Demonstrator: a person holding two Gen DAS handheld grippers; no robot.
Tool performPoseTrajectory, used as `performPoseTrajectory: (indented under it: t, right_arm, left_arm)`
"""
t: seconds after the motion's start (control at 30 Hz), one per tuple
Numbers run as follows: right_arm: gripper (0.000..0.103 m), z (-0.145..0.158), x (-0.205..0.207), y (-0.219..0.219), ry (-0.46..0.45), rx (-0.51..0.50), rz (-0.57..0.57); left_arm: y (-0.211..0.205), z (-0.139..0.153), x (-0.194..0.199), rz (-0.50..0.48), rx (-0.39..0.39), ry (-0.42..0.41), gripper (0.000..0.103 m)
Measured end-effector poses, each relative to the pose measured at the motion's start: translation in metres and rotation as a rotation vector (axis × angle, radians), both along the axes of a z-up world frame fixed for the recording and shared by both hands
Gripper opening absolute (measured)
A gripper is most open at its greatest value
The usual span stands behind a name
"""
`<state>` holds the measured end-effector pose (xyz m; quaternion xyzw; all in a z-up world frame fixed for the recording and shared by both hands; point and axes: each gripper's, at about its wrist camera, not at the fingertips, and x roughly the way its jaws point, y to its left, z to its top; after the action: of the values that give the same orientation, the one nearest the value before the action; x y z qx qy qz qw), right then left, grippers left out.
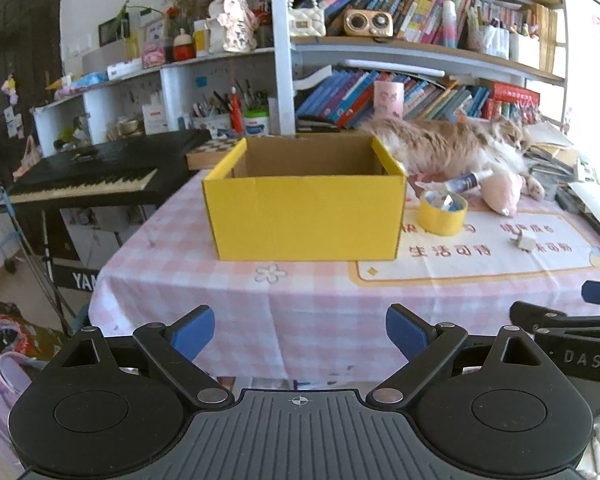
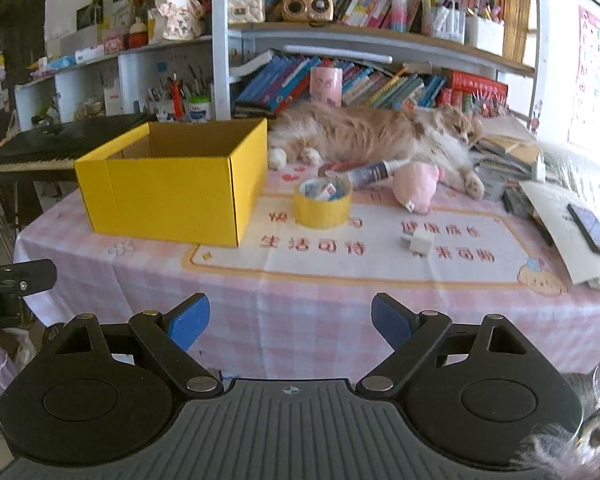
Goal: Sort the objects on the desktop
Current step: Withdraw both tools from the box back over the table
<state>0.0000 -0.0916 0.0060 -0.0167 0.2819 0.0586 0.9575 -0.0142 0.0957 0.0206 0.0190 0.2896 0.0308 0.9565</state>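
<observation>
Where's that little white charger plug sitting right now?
In the right wrist view the white charger plug lies on the tablecloth, right of the yellow tape roll, in front of the pink plush toy.

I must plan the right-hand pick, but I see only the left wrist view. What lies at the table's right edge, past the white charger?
Observer: A dark phone lies on loose papers there, to the right of the white charger.
Operator: Is anything close to the right gripper itself?
Observer: Yes. A grey furry animal, blurred, is at the lower right, beside the right gripper. The jaws of that gripper are open and empty.
</observation>
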Motion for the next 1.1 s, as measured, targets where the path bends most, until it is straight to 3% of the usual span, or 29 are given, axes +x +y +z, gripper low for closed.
performPoseTrajectory:
  t: [0.43, 1.1]
  right_arm:
    - [0.087, -0.009, -0.009, -0.004, 0.047, -0.025, -0.004]
    - [0.090, -0.020, 0.014, -0.049, 0.099, -0.041, -0.152]
  left_arm:
    - [-0.028, -0.014, 0.003, -0.107, 0.020, 0.053, 0.095]
    - [-0.078, -0.025, 0.052, -0.261, 0.036, 0.098, 0.095]
